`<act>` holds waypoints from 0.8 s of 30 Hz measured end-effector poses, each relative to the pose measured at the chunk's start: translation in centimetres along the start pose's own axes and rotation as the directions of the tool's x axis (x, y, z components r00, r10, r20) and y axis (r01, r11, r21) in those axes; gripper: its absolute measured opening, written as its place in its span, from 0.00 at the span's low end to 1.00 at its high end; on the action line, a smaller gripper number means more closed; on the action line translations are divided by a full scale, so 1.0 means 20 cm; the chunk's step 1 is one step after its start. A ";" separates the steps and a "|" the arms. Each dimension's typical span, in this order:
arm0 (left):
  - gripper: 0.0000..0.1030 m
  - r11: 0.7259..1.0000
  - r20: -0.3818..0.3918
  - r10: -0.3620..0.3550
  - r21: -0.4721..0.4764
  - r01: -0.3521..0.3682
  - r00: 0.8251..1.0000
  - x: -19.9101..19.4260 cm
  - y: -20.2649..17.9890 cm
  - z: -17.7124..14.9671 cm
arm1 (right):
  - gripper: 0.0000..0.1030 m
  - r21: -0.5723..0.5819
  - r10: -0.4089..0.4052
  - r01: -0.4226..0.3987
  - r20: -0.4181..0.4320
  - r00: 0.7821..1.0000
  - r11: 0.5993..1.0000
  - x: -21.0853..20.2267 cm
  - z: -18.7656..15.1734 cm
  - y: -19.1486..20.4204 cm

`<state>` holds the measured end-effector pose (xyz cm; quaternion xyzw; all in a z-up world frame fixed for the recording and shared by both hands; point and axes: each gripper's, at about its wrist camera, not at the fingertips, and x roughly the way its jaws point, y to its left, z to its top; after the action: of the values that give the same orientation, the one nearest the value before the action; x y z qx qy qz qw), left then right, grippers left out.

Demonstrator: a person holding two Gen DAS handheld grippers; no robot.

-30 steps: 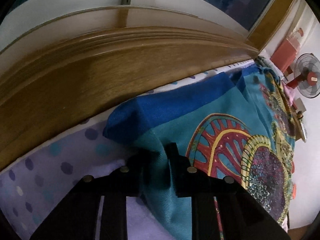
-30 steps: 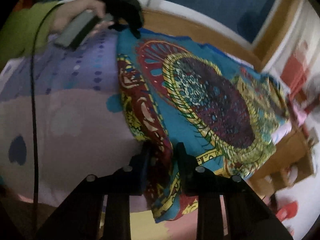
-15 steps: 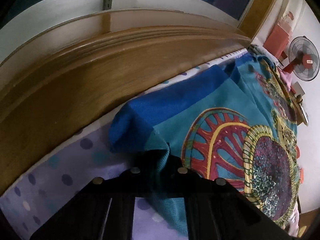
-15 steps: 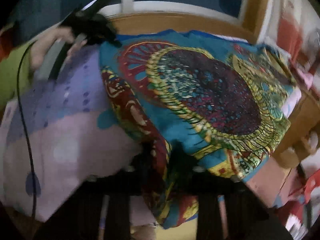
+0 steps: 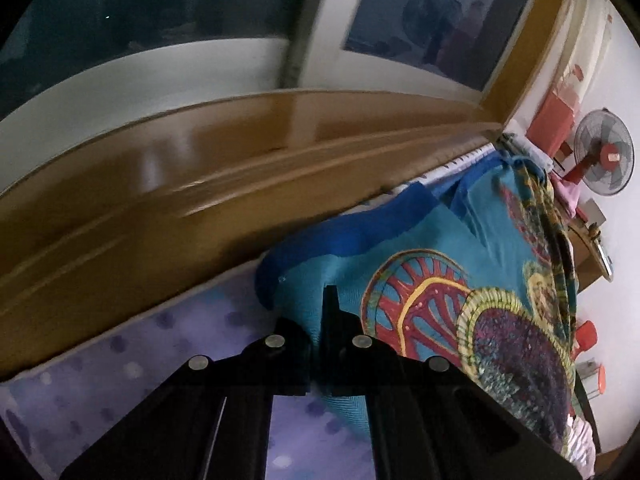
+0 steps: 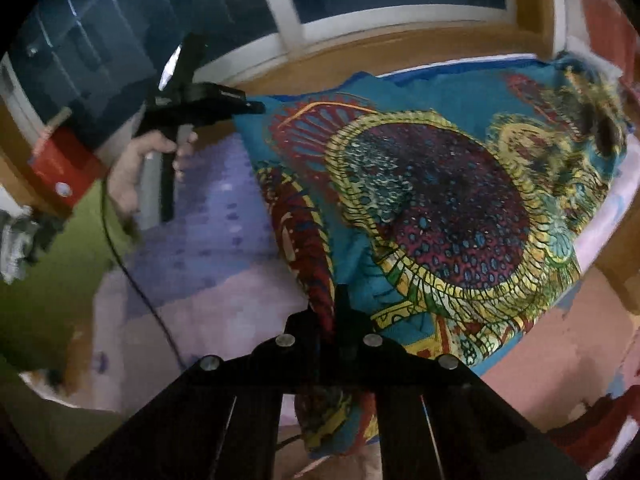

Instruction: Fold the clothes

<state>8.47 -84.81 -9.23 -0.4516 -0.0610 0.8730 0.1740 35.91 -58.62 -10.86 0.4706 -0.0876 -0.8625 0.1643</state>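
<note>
**Both grippers clamped on patterned cloth, spread across the bed**

Left wrist view, nearest first: the left gripper (image 5: pixel 320 320) sits at bottom centre, fingers pressed together with a fold of the teal cloth (image 5: pixel 448 264) pinched between them. The pinch is at the cloth's near corner, just below its dark blue border band (image 5: pixel 360 236). From there the cloth runs up and to the right of the frame, its long axis pointing toward the far right edge. Under it lies a lilac spotted bedsheet (image 5: pixel 152 368), lower left. Beyond the sheet a wooden headboard (image 5: pixel 200 184) sweeps across the middle of the frame. Above that, a dark window (image 5: pixel 420 20). At far right stands a red-hubbed fan (image 5: pixel 604 156).

Right wrist view, nearest first: the right gripper (image 6: pixel 334 320) at bottom centre is closed on a bunched red-and-yellow edge of the cloth (image 6: pixel 440 200). The fabric spreads away to the upper right; a large oval medallion fills the centre, its long axis slanting from upper left to lower right. Left of the cloth, the bedsheet (image 6: pixel 208 240) shows bare. At upper left a hand (image 6: pixel 140 168) grips the other tool's handle, and the left gripper (image 6: pixel 256 107) meets the cloth's far corner there. A green sleeve (image 6: pixel 52 264) fills the left edge. The frame is motion-blurred.
</note>
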 end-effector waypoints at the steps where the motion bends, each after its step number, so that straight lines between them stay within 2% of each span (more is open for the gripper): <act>1: 0.04 1.000 0.003 0.003 -0.009 -0.003 1.000 -0.03 0.03 0.00 | 0.03 -0.013 0.016 -0.016 -0.006 1.000 1.000 0.00 0.00 0.04; 6: 0.04 0.999 0.045 0.047 -0.027 -0.046 0.998 -0.21 0.15 -0.06 | 0.03 -0.057 0.100 -0.104 -0.059 0.993 0.993 0.02 -0.03 0.21; 9: 0.04 0.995 0.055 0.095 -0.036 -0.093 0.994 -0.35 0.28 -0.13 | 0.03 -0.069 0.187 -0.195 -0.108 0.976 0.978 0.03 -0.06 0.32; 11: 0.04 0.991 0.049 0.127 -0.059 -0.124 0.991 -0.42 0.38 -0.18 | 0.03 -0.082 0.248 -0.262 -0.145 0.958 0.962 0.05 -0.07 0.40; 16: 0.04 0.970 0.026 0.210 -0.127 -0.205 0.977 -0.58 0.64 -0.32 | 0.03 -0.122 0.405 -0.449 -0.274 0.872 0.885 0.14 -0.13 0.65; 18: 0.03 0.967 0.020 0.216 -0.141 -0.211 0.976 -0.61 0.69 -0.36 | 0.03 -0.133 0.402 -0.446 -0.264 0.877 0.885 0.13 -0.11 0.66; 21: 0.03 0.972 0.033 0.208 -0.122 -0.202 0.978 -0.62 0.67 -0.36 | 0.03 -0.146 0.393 -0.434 -0.241 0.887 0.889 0.11 -0.07 0.66; 24: 0.03 0.982 0.058 0.186 -0.045 -0.184 0.981 -0.64 0.57 -0.32 | 0.03 -0.159 0.384 -0.421 -0.217 0.897 0.893 0.09 -0.04 0.66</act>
<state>17.60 -100.27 -6.19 -0.4314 -0.0410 0.8976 0.0812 38.27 -71.54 -8.66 0.4988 -0.0803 -0.7678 0.3940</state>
